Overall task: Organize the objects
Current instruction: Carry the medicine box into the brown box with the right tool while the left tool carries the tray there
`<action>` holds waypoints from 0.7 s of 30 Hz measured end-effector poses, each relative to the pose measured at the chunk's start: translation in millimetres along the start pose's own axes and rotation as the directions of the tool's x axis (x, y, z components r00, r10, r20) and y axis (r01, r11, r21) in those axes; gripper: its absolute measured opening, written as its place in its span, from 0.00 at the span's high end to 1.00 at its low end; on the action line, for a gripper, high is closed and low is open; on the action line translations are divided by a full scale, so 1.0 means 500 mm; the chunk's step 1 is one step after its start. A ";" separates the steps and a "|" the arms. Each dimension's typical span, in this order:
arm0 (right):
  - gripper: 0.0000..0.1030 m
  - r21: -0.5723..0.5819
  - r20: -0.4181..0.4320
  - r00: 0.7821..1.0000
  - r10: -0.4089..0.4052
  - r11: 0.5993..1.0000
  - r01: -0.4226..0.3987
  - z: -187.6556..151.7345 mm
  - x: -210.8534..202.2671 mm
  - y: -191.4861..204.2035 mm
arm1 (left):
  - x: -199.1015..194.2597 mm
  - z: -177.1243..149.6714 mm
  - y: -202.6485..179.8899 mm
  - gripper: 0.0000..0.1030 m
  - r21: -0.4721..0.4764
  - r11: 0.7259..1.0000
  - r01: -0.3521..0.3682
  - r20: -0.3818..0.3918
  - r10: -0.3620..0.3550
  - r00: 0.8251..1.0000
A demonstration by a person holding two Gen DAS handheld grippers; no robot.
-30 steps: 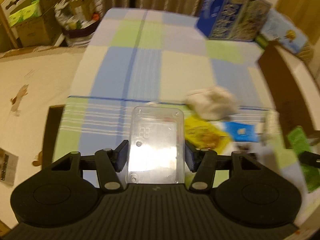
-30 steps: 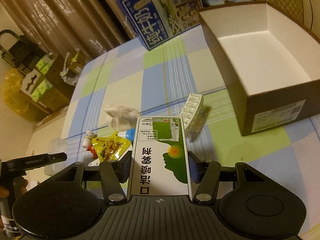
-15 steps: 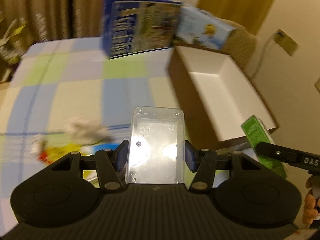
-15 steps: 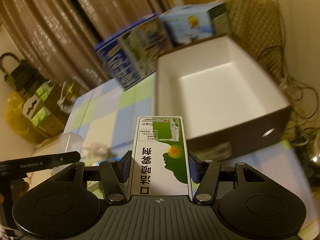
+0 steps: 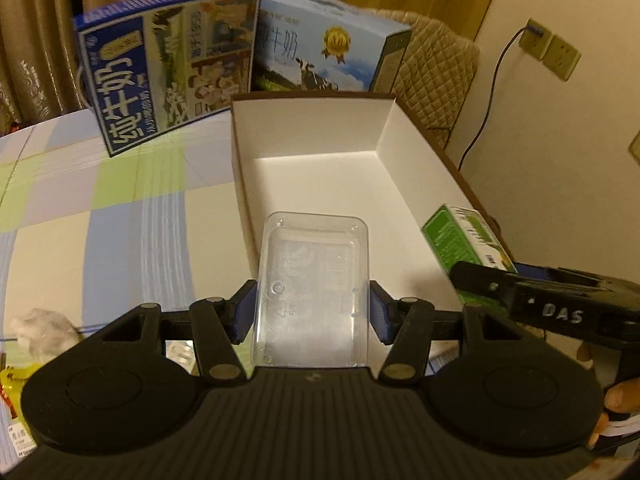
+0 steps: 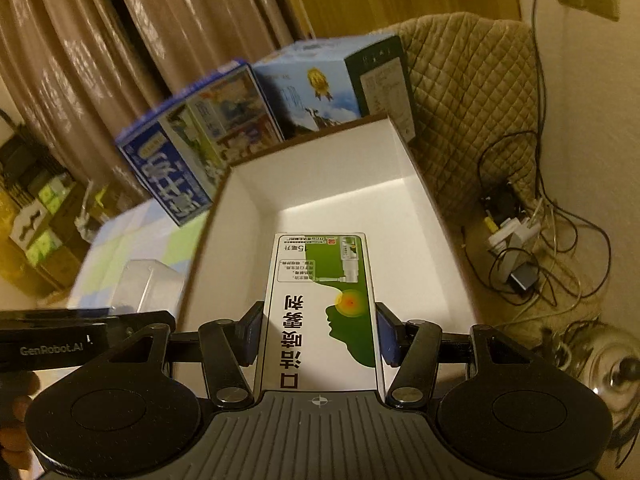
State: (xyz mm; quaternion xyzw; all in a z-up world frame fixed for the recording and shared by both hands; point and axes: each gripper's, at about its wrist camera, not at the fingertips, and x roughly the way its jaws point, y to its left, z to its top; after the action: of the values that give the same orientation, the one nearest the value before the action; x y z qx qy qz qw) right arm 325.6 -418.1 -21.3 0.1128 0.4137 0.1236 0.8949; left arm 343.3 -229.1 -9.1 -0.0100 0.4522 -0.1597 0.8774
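Now over white-lined box [image 5: 384, 148]: clear case [image 5: 312, 280]

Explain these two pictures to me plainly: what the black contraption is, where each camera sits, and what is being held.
No robot here: a person holds a black two-finger tool in each hand, with a fisheye camera on each looking forward along its jaws. The left gripper is shut on a clear plastic box. The right gripper is shut on a green-and-white medicine carton. Both are held over an open cardboard box with a bare white inside, standing on a checked tablecloth. Two milk cartons stand behind it.
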 end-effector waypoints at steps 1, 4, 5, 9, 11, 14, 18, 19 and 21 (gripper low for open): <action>0.49 -0.008 -0.017 1.000 -0.008 1.000 0.008 0.003 0.014 -0.007 | 0.015 0.006 -0.006 0.49 0.000 1.000 -0.003 -0.012 0.003 1.000; 0.49 -0.060 -0.072 0.997 -0.024 0.998 0.020 0.013 0.063 -0.020 | 0.060 0.020 -0.023 0.49 0.008 1.000 -0.020 -0.047 0.020 0.999; 0.49 -0.074 -0.092 0.995 -0.032 0.997 0.025 0.013 0.078 -0.022 | 0.071 0.022 -0.026 0.49 0.011 1.000 -0.027 -0.055 0.027 0.998; 0.49 -0.153 -0.136 0.989 -0.056 0.988 0.035 0.012 0.134 -0.022 | 0.110 0.032 -0.032 0.49 0.010 0.999 -0.042 -0.085 0.043 0.995; 0.49 -0.174 -0.147 0.987 -0.065 0.984 0.039 0.014 0.155 -0.025 | 0.125 0.035 -0.032 0.49 0.006 0.999 -0.048 -0.097 0.049 0.994; 0.49 -0.180 -0.149 0.987 -0.067 0.983 0.040 0.019 0.173 -0.029 | 0.142 0.042 -0.029 0.49 0.002 0.998 -0.055 -0.111 0.055 0.992; 0.49 -0.197 -0.146 0.986 -0.081 0.979 0.051 0.025 0.192 -0.030 | 0.160 0.049 -0.025 0.49 -0.003 0.998 -0.068 -0.125 0.067 0.990; 0.49 -0.200 -0.145 0.986 -0.086 0.978 0.056 0.026 0.197 -0.029 | 0.164 0.051 -0.024 0.49 -0.006 0.998 -0.069 -0.128 0.068 0.989; 0.49 -0.205 -0.147 0.985 -0.090 0.977 0.059 0.027 0.205 -0.029 | 0.169 0.054 -0.023 0.49 -0.006 0.998 -0.068 -0.130 0.066 0.989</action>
State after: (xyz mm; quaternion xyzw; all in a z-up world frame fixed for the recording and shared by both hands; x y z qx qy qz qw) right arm 402.3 -400.8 -90.0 -0.0035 0.4716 0.1392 0.8708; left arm 407.6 -267.7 -58.1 0.0110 0.5092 -0.1281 0.8510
